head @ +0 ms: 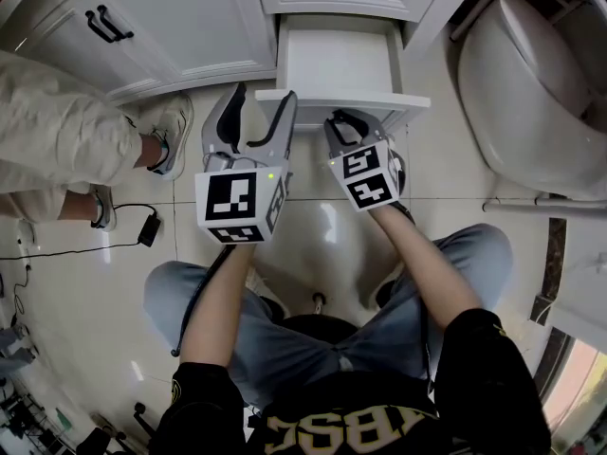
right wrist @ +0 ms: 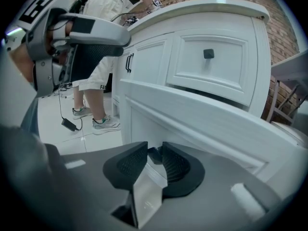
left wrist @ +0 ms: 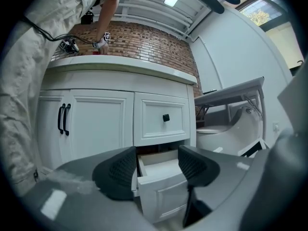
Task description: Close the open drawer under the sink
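The white drawer point(head: 337, 60) under the sink stands pulled out over the floor, its front panel point(right wrist: 202, 114) facing me. My right gripper point(head: 347, 121) is at the middle of that front panel. In the right gripper view its jaws point(right wrist: 155, 160) stand narrow, with the drawer's small black knob point(right wrist: 154, 154) pinched between the pads. My left gripper point(head: 264, 98) hovers open at the drawer's left front corner. In the left gripper view the drawer point(left wrist: 161, 191) shows between the wide jaws point(left wrist: 156, 165), and neither pad touches it.
A person in beige trousers point(head: 57, 140) stands at the cabinet to the left, sneakers close to the drawer. A toilet point(head: 531, 93) sits to the right. A charger and cable point(head: 149, 227) lie on the tiles. Above the open drawer is a shut drawer with a black knob point(left wrist: 166, 118).
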